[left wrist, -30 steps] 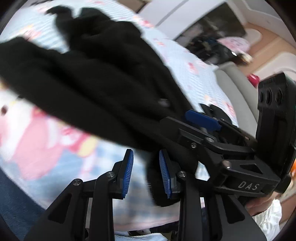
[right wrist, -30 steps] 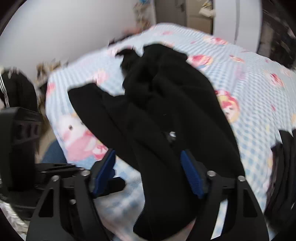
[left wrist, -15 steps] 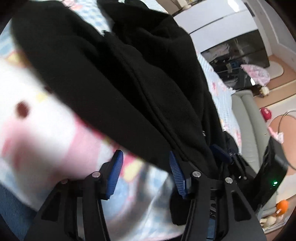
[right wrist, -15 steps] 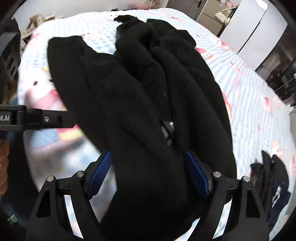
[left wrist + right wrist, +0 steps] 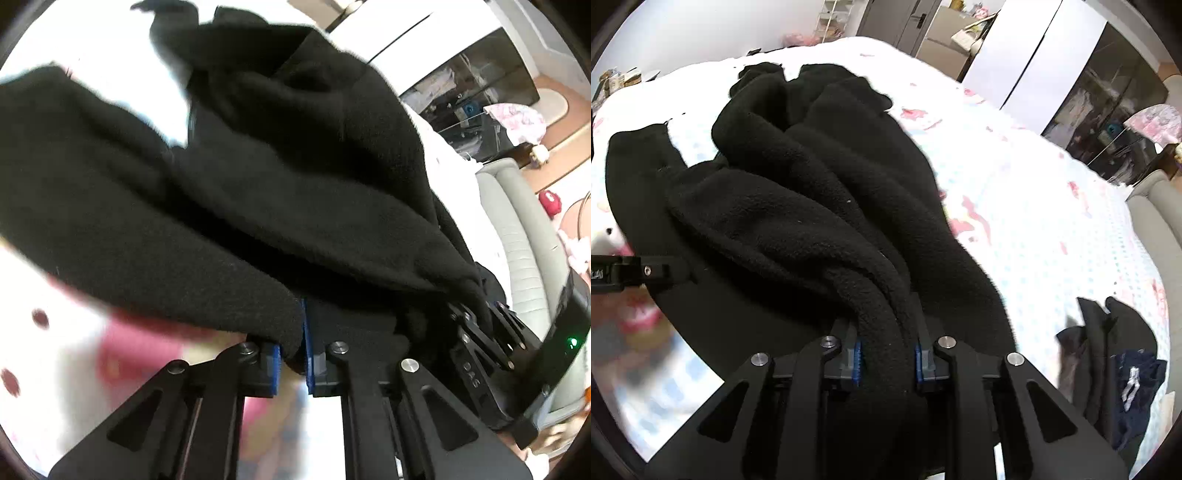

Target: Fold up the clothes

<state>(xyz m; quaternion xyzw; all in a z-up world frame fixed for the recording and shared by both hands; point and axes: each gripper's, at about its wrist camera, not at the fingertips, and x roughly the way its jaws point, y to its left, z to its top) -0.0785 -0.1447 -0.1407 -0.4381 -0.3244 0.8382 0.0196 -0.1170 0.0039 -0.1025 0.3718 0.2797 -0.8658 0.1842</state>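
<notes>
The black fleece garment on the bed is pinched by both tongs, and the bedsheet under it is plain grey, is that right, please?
Not quite: the bedsheet is white and pale blue check with pink cartoon prints, as the right wrist view shows. The black fleece garment is indeed pinched by the left tongs and the closing right tongs.
</notes>
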